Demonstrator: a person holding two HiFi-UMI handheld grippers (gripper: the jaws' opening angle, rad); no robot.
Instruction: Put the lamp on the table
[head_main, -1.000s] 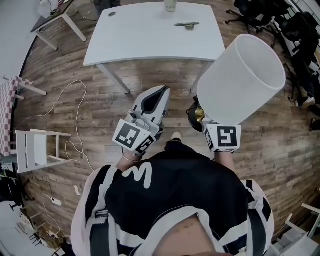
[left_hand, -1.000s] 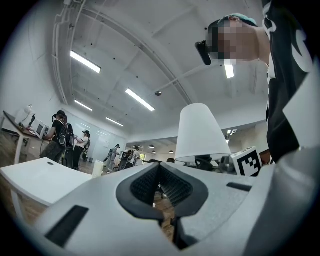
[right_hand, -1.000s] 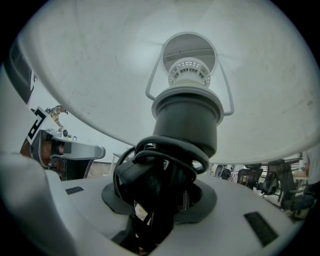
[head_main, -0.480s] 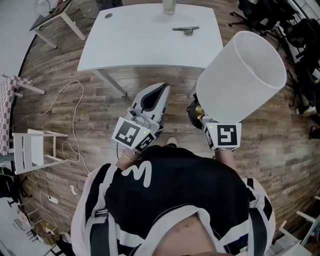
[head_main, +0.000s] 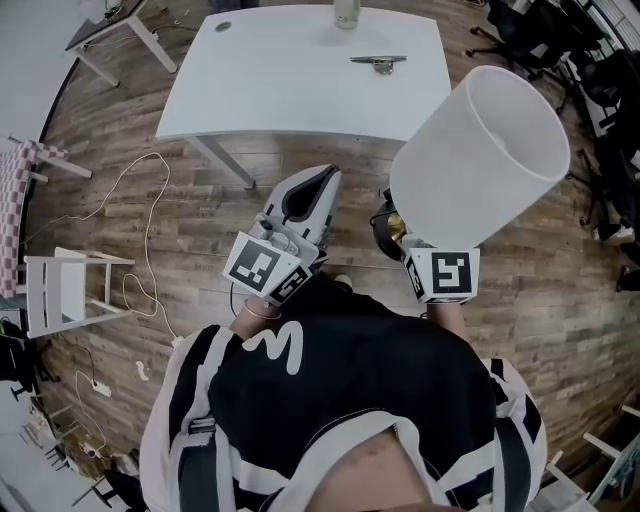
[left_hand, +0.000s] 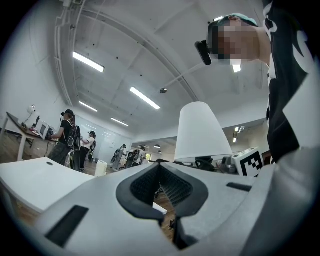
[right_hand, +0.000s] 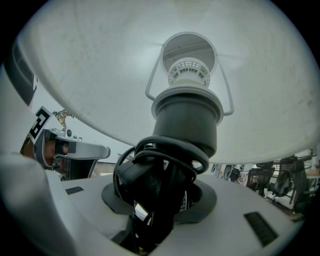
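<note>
**Lamp lifted, tabletop not yet reached**

We have the lamp (head_main: 480, 150) in the air, carried by our right tongs (head_main: 398, 228). They are clamped on its dark stem just under the white shade, where the black cord (right_hand: 150, 170) is wound round. The shade tilts up and to our right above the wooden floor (head_main: 150, 230). From the head view its rim overlaps the near right corner of the white tabletop (head_main: 290, 80), but no part of the lamp rests there. Our left tongs (head_main: 322, 180) are closed on nothing and point toward the tabletop. We judge the pick-up done. What remains is the last approach, standing the lamp upright on a bare stretch clear of the small metal object (head_main: 378, 62) and the jar (head_main: 346, 12), and letting go.
</note>
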